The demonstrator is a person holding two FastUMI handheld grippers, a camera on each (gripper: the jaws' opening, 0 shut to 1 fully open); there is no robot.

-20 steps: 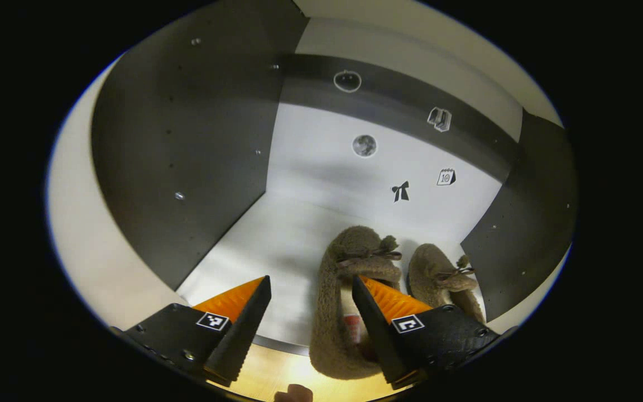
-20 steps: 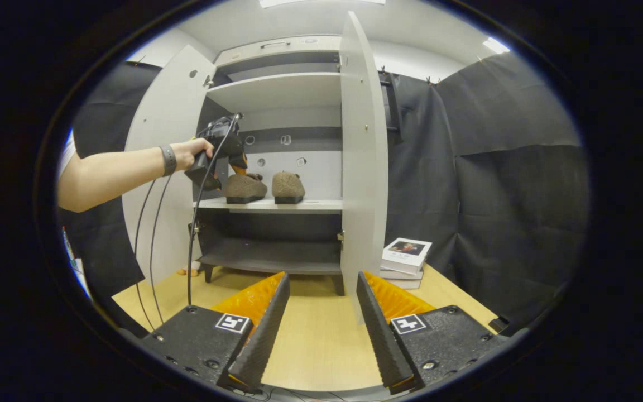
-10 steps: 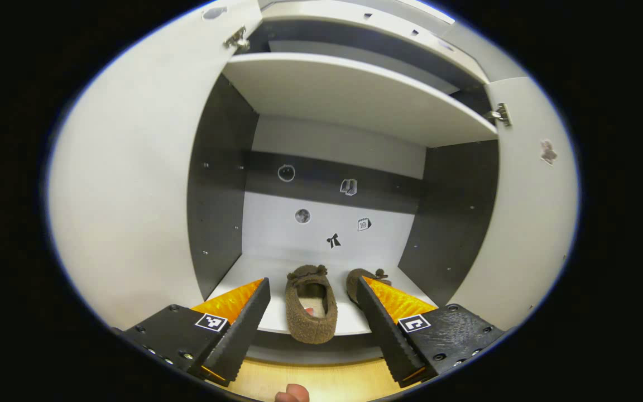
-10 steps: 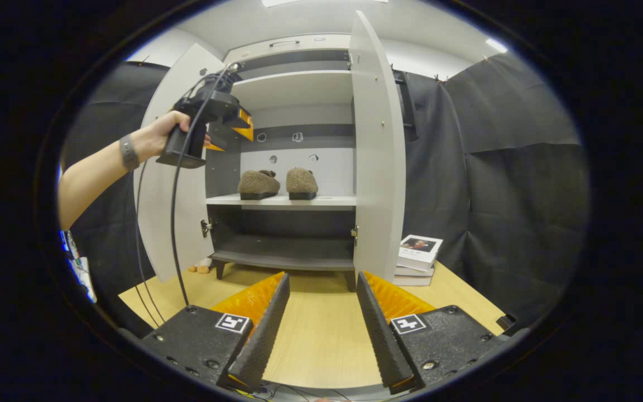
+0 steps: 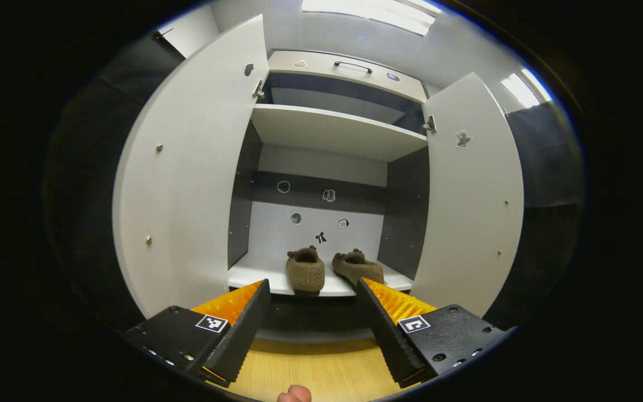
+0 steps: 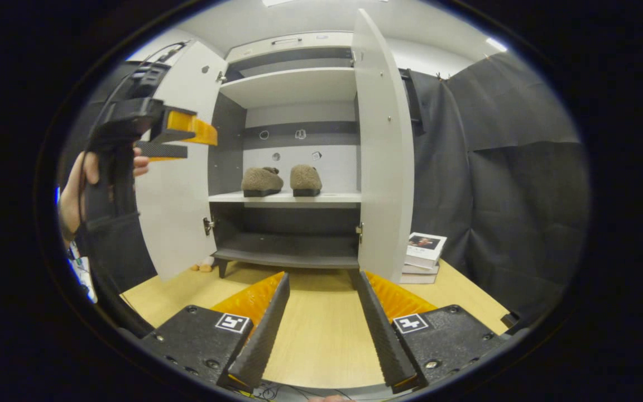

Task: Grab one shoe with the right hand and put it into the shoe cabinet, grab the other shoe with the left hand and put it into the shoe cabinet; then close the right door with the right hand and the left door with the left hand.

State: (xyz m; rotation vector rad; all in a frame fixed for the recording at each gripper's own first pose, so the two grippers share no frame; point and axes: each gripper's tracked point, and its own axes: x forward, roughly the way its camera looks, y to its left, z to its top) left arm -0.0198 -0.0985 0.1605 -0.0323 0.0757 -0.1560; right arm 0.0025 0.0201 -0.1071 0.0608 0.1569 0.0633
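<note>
Both shoes, the left shoe (image 5: 305, 270) and the right shoe (image 5: 357, 267), are seen side by side on the middle shelf (image 5: 254, 276) of the cabinet (image 6: 291, 42), toes toward the back panel. The left gripper (image 5: 311, 312) is spread and empty, held in front of the opening; in the right gripper view it is seen level with the left door (image 6: 179, 184), gripped by a hand (image 6: 84, 187). The right gripper (image 6: 321, 318) is likewise spread and empty, held low over the wooden floor (image 6: 321, 340) and well apart from the right door (image 6: 383, 151). Both doors stand wide open.

The step in hand is judged to be the closing of the right door. It is best done by bringing the right gripper round to the outer face of that door, near its free edge and away from the hinges (image 5: 430, 124), where least force is needed. A steady sweep along the door's arc is advised, with the fingers laid flat against the panel. The left gripper should be kept clear of the opening. A stack of books (image 6: 423, 254) lies behind the right door and should not hinder the swing.
</note>
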